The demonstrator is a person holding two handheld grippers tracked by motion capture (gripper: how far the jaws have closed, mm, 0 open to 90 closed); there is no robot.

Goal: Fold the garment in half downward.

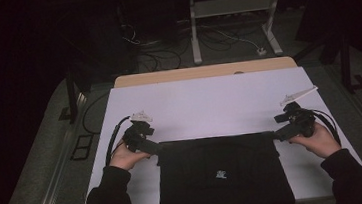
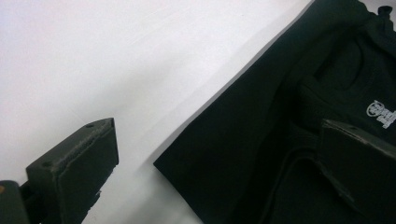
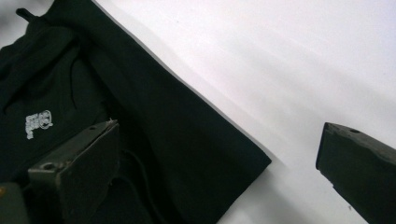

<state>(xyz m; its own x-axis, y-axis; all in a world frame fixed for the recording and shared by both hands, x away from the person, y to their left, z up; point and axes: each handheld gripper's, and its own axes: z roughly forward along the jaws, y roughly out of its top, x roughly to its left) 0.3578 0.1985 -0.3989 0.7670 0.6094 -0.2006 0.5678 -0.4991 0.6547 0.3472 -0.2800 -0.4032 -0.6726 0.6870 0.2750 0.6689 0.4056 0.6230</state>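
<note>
A black folded garment [image 1: 223, 173] with a small white logo [image 1: 220, 174] lies flat on the white table cover [image 1: 209, 104], near the front edge. My left gripper [image 1: 154, 147] stands open at the garment's far left corner [image 2: 161, 164], one jaw over the cloth [image 2: 261, 140] and one over the bare cover. My right gripper [image 1: 278, 136] is open at the far right corner [image 3: 266, 161] in the same way. The logo [image 2: 383, 112] appears in the left gripper view, and the logo [image 3: 38, 122] again in the right gripper view. Nothing is pinched between either pair of jaws.
The white cover lies on a wooden table [image 1: 206, 71] whose far edge shows. Behind it are a white table frame [image 1: 231, 22] and loose cables [image 1: 164, 48] on the floor. Bare cover stretches beyond the garment and to both sides.
</note>
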